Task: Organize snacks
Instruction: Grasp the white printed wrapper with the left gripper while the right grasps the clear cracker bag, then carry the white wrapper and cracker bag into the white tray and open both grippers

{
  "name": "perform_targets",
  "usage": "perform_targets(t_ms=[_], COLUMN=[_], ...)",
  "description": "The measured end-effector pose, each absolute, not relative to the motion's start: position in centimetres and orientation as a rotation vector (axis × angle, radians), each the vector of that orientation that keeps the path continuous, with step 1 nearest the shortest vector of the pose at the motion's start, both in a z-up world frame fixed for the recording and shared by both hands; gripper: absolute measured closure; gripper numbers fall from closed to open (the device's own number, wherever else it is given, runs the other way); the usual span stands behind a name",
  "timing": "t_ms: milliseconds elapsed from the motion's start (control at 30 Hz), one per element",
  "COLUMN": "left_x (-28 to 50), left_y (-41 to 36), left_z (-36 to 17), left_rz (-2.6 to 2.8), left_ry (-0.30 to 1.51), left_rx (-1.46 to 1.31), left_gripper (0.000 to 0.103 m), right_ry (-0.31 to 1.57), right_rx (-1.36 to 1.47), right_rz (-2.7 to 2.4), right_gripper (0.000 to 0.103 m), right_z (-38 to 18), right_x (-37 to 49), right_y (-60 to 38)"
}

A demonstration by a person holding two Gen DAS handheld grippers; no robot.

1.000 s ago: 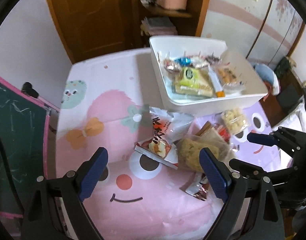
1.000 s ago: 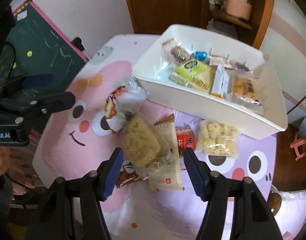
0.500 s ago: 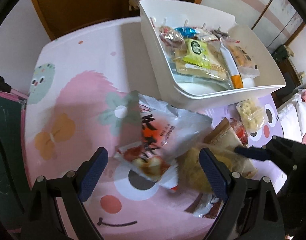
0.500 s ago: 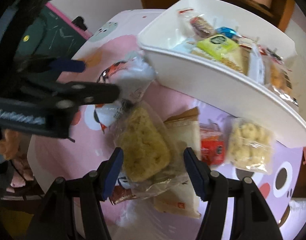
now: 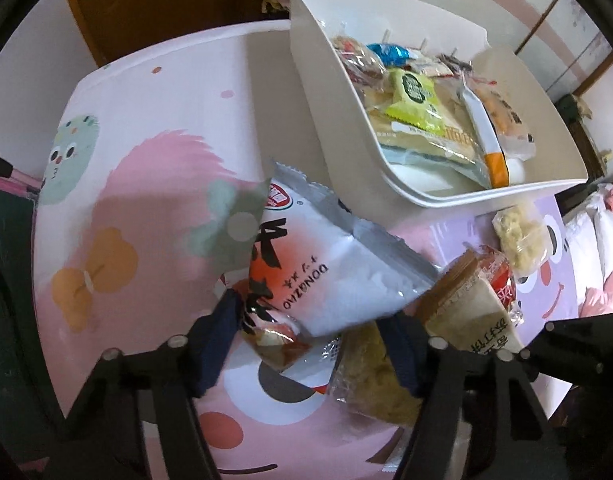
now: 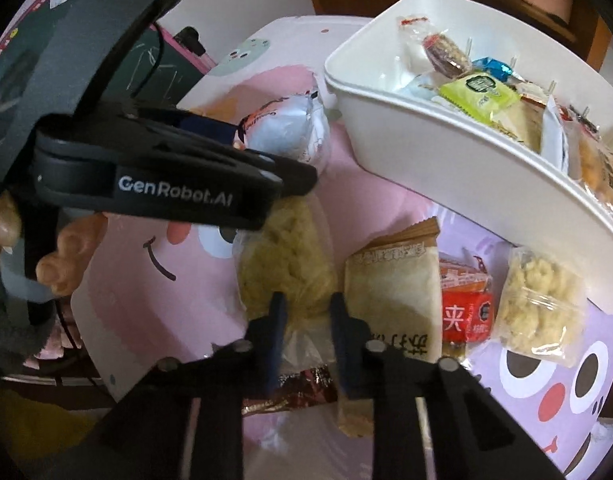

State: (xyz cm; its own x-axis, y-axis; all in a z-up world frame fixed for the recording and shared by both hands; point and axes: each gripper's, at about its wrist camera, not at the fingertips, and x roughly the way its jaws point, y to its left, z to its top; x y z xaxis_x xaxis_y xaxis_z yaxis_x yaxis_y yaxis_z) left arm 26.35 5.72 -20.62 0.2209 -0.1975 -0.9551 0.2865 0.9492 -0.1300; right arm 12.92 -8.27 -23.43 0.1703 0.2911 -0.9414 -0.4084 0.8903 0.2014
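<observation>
Low table (image 5: 158, 128) with a pink and lilac cartoon-face cover, wooden door and shelves behind it, a dark chalkboard at the left edge. White plastic bin (image 5: 330, 128) stands on the far part of the table and already holds several wrapped snacks, among them a lime-green packet (image 5: 414, 98) and a blue-wrapped sweet (image 6: 494, 66). Loose snacks lie in a cluster in front of the bin. Left gripper (image 5: 310, 344) points steeply down; its jaws have just been closing and now pinch the lower end of a white and red snack bag (image 5: 330, 264), which tilts up toward the bin. Right gripper (image 6: 304, 320) has also just been closing, its blue pads now squeezing the clear wrapper of a yellow crumbly snack pack (image 6: 286, 256), near that pack's front end. Just right of that pack lies a beige packet (image 6: 394, 292) with a brown crimped top, then a small red packet (image 6: 464, 308), then a clear bag of pale puffs (image 6: 540, 300) close under the bin wall. A shiny brown wrapper (image 6: 294, 392) lies beneath the right gripper. Fingers of a hand (image 6: 66, 248) show at the left gripper's handle.
</observation>
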Motion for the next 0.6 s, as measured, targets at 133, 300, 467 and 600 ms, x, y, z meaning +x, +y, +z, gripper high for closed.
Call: perform_targets(t_ms=[133, 300, 467, 600], left_x=[25.5, 23.8, 22.0, 20.6], left_y=[6.9, 8.5, 9.1, 9.1], left_z=[-19.7, -17.0, -13.6, -10.7], left_rz=[-0.295, -0.238, -0.199, -0.204], left_ry=[1.285, 1.239, 1.187, 1.152], left_rx=[0.038, -0.029, -0.068, -0.086], left_gripper=[0.053, 0.055, 0.055, 0.055], right_ry=[1.299, 1.262, 1.218, 1.167], right_rx=[-0.056, -0.048, -0.030, -0.024], right_rz=[0.487, 0.487, 0.466, 0.448], right_gripper=[0.096, 0.099, 0.099, 0.099], right_z=[-22.4, -20.1, -17.3, -14.4], right_x=[12.7, 12.2, 12.0, 11.5], right_y=[-9.0, -9.5, -10.6, -10.8])
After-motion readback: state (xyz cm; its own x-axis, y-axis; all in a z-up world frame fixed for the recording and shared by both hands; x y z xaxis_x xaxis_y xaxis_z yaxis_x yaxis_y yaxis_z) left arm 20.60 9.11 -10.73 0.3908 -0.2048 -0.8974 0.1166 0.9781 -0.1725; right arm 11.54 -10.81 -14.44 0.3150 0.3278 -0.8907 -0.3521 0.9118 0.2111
